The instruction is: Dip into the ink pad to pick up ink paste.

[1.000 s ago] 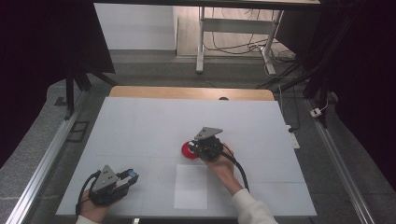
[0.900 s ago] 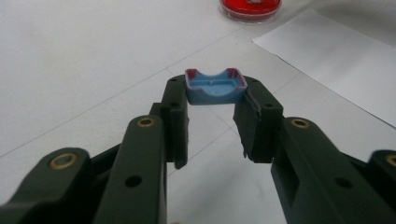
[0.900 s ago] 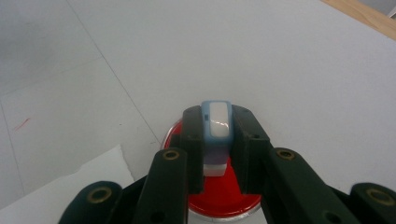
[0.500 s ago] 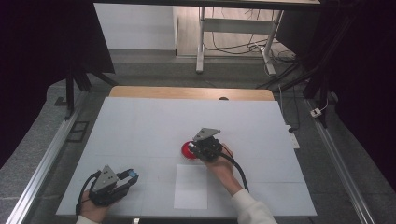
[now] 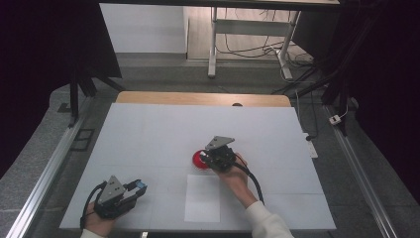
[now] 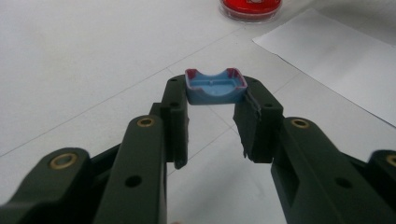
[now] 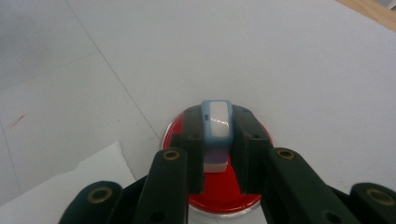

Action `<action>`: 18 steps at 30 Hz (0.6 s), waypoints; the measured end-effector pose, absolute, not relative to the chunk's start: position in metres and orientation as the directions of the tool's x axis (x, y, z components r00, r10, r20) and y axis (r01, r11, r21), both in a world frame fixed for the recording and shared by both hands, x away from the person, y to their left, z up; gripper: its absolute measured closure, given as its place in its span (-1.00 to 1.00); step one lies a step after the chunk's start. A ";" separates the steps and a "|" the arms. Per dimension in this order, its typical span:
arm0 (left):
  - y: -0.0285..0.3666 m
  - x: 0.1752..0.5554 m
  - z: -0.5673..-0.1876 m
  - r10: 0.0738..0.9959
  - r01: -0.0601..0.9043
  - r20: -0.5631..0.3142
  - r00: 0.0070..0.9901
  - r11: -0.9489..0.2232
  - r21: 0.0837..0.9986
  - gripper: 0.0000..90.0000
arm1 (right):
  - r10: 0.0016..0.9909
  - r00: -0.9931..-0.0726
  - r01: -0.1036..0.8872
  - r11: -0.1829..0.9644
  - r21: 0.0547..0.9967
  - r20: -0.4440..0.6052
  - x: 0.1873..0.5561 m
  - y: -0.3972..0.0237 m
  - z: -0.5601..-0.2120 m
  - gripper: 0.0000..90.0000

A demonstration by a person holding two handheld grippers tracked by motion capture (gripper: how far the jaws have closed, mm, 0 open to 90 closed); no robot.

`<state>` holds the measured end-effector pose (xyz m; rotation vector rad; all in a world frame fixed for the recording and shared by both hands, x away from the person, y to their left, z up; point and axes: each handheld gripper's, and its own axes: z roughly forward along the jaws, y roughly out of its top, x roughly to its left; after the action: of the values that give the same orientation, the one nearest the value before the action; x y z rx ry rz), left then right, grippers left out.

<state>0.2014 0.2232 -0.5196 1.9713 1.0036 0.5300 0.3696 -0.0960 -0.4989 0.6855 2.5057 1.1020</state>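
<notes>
Your right claw grips a small blue-and-white stamp upright, directly over the red ink pad, so straight down is the move. Your left claw, well apart, clamps the blue cap.
</notes>
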 end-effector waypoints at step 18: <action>0.224 0.202 -0.520 0.809 0.453 0.000 0.588 -0.330 0.828 0.46 | 0.565 -0.823 0.294 0.503 0.813 -0.052 0.365 -0.110 -0.490 0.68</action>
<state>0.2018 0.2236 -0.5203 1.9747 1.0057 0.5343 0.3653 -0.1096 -0.4901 0.7210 2.4387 1.2298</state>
